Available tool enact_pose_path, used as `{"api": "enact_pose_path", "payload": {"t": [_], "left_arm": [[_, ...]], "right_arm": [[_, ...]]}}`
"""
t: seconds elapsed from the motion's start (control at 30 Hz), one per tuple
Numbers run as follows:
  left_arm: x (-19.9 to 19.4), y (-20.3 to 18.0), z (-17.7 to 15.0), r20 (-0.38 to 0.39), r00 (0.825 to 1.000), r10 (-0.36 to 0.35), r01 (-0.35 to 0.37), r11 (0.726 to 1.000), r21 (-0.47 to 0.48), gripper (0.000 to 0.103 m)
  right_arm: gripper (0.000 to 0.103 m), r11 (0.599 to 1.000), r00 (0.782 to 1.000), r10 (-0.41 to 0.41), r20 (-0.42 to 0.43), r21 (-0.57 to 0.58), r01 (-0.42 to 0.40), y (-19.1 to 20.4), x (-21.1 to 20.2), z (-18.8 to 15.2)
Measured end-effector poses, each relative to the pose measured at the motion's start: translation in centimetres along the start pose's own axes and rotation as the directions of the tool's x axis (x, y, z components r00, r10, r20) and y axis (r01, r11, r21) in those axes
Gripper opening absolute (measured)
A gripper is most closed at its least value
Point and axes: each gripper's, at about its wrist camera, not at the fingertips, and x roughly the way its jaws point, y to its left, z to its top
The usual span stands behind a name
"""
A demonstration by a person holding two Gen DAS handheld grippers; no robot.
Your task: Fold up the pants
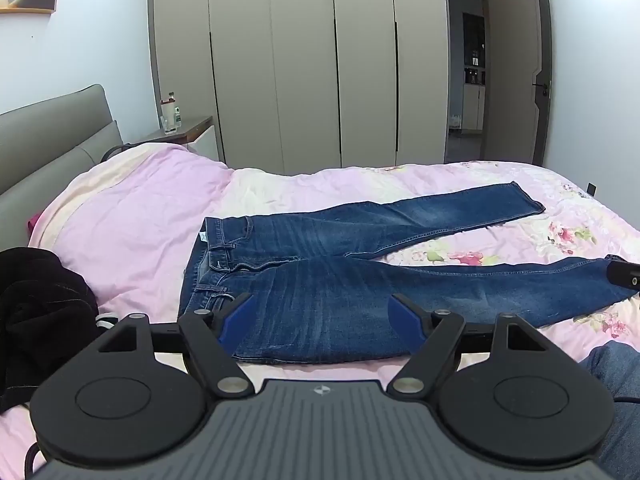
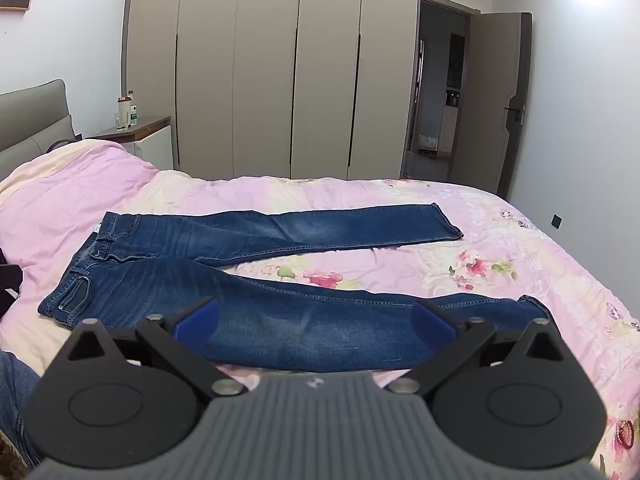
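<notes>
Blue jeans (image 1: 340,280) lie flat on the pink bed cover, waistband to the left and both legs spread apart toward the right; the same jeans (image 2: 256,312) show in the right wrist view. My left gripper (image 1: 322,312) hovers open above the hip and near thigh, nothing between its blue pads. My right gripper (image 2: 316,316) stands open over the near leg around the knee, also holding nothing. A black part of the right gripper (image 1: 624,274) shows beside the near leg's hem at the edge of the left wrist view.
The pink floral bed cover (image 2: 500,264) spreads around the jeans. A black garment (image 1: 40,308) lies at the left on the bed. Grey headboard (image 1: 48,132), nightstand with bottles (image 1: 172,120), wardrobe (image 1: 300,60) and an ajar door (image 2: 492,92) stand behind. A person's jeans-clad leg (image 1: 616,400) is near.
</notes>
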Motion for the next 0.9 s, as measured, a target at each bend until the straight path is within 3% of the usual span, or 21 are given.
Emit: {"api": "enact_pose_path", "payload": {"t": [0.23,0.9], "left_arm": [[-0.19,-0.59,-0.02,0.007,1.000,-0.005,0.005,1.000,0.022,0.083],[-0.29,-0.88,-0.21,0.013,1.000,-0.014,0.013,1.000,0.028,0.082]], "right_arm": [[0.098,1.000,1.000,0.000,-0.005,0.009,0.000,-0.14,-0.07,0.23],[0.098,1.000,1.000,-0.004,-0.005,0.004,0.004,0.01,0.32,-0.04]]}}
